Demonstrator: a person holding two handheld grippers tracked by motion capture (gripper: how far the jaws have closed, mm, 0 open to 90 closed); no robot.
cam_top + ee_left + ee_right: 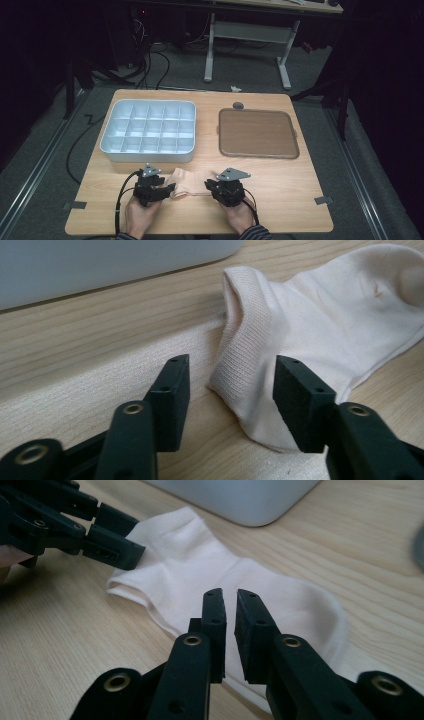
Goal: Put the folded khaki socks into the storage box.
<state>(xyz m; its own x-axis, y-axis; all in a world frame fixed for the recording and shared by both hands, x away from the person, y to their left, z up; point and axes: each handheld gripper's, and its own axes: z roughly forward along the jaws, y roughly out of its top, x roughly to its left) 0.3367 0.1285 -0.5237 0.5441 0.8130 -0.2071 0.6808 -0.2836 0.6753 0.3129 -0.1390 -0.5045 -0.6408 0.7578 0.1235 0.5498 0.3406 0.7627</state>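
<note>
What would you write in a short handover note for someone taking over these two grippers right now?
Left gripper: jaws open, straddling the cuff end of the sock, not pressing it.
Right gripper: jaws nearly together above the sock's other end; whether they pinch any fabric is unclear.
Sock: flat on the table, between the grippers, in front of the compartment tray. Brown tray at right holds nothing.
Done: both grippers at the sock.
Left: likely grip the sock and move it.

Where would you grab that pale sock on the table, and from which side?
Probably the ribbed cuff of the sock, coming in level from the left claw's side. The cuff's doubled edge stands slightly off the table and already lies between the open jaws.
</note>
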